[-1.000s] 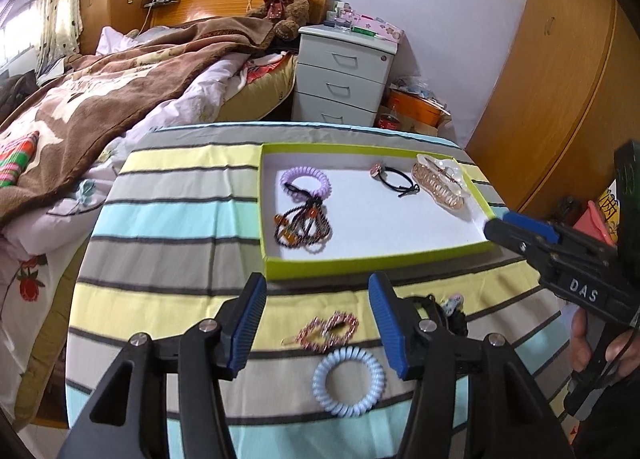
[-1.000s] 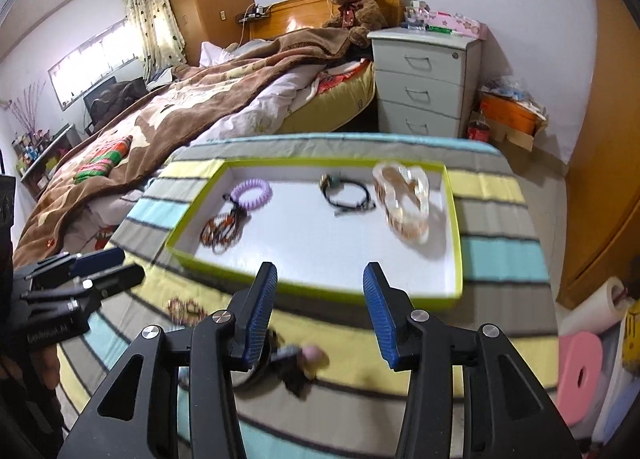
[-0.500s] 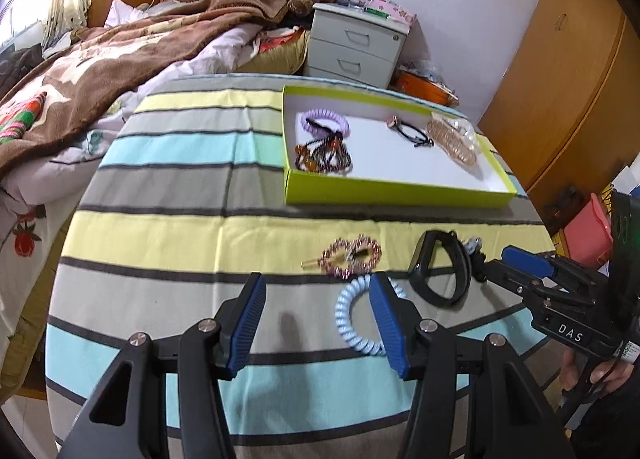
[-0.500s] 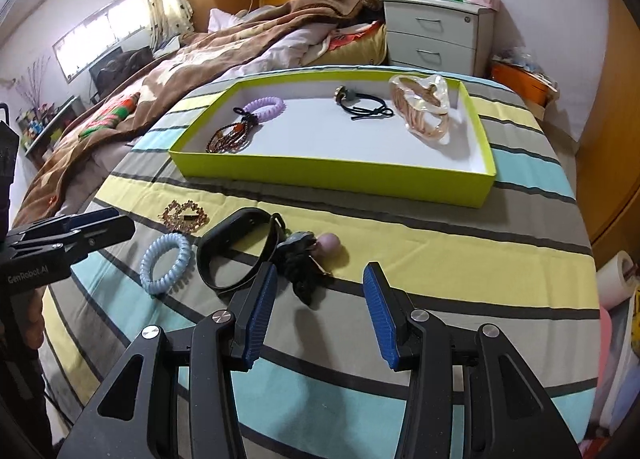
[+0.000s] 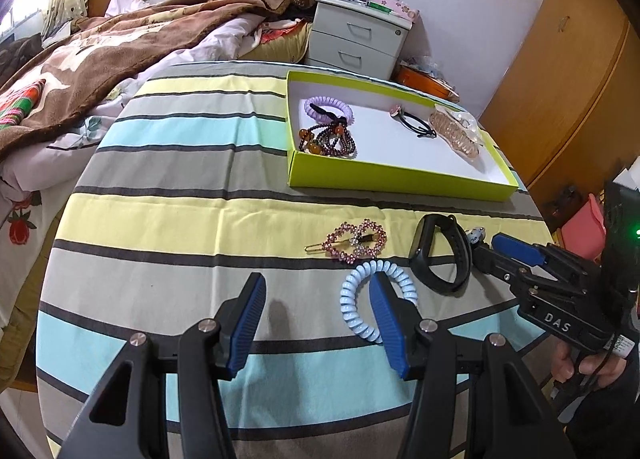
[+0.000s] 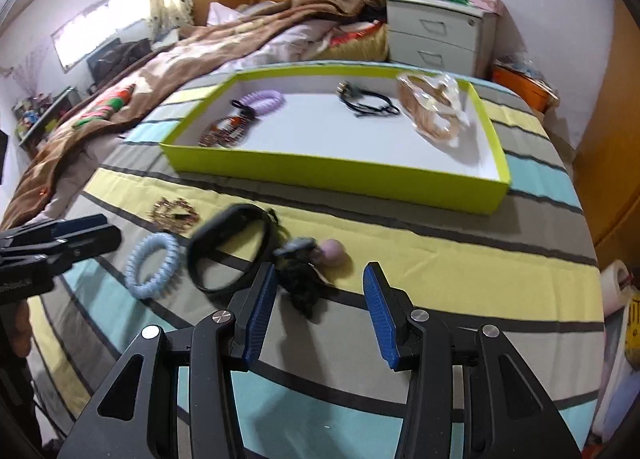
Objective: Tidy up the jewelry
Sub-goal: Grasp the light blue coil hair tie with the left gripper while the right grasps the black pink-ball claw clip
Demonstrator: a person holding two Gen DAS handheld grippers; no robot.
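Observation:
A lime-green tray (image 5: 396, 175) (image 6: 340, 175) on the striped tablecloth holds a purple coil tie (image 5: 328, 107), a bead bracelet (image 5: 328, 141), a black hair tie (image 5: 416, 123) and a clear pink claw clip (image 5: 456, 133). On the cloth in front of it lie a jewelled hair clip (image 5: 356, 239), a light blue coil tie (image 5: 378, 301) (image 6: 151, 265), a black band (image 5: 440, 259) (image 6: 230, 253) and a dark scrunchie with a pink bobble (image 6: 308, 271). My left gripper (image 5: 318, 305) is open just left of the blue coil. My right gripper (image 6: 320, 295) is open over the scrunchie.
The round table's edge (image 5: 52, 259) curves close on the left. A bed with a brown blanket (image 5: 120, 55) stands behind on the left. A white nightstand (image 5: 360, 35) stands behind the tray. Wooden wardrobe doors (image 5: 560, 79) are on the right.
Both grippers have pulled back from the tray and dropped toward the loose items on the cloth. Both stay open.

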